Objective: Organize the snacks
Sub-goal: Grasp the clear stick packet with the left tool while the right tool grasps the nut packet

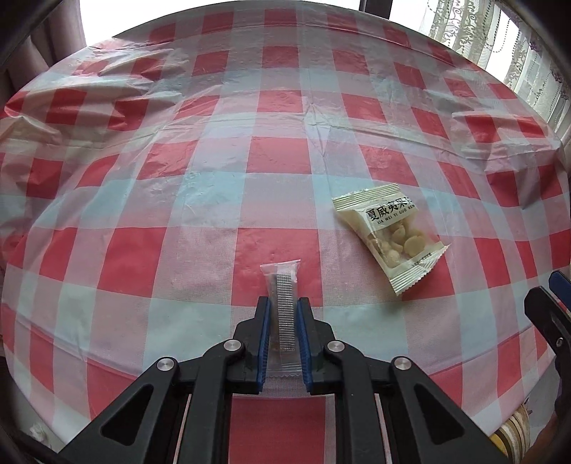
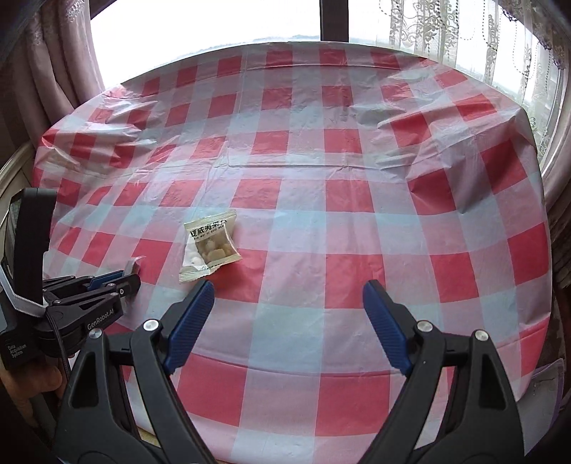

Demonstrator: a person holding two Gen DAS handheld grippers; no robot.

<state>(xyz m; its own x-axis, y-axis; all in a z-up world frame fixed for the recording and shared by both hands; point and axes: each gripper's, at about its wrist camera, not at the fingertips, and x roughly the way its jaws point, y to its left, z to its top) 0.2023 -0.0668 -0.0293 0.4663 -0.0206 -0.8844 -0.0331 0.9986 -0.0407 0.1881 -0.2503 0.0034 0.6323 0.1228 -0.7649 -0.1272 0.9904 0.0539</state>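
Note:
My left gripper (image 1: 282, 303) is shut on a small clear snack packet (image 1: 283, 314), held edge-on just above the checked tablecloth; the packet's tip pokes past the fingertips. A white nut packet (image 1: 390, 237) with black Chinese print lies flat on the cloth to the right of it. In the right wrist view the nut packet (image 2: 208, 244) lies just beyond my right gripper's left finger. My right gripper (image 2: 288, 287) is open and empty above the cloth. The left gripper (image 2: 117, 280) shows at the left edge there.
The table wears a red, white and pale blue checked plastic cloth (image 1: 278, 157), wrinkled at the far corners. Curtains (image 2: 464, 32) and a bright window stand behind the far edge. The table's near edge (image 2: 321, 432) runs under my right gripper.

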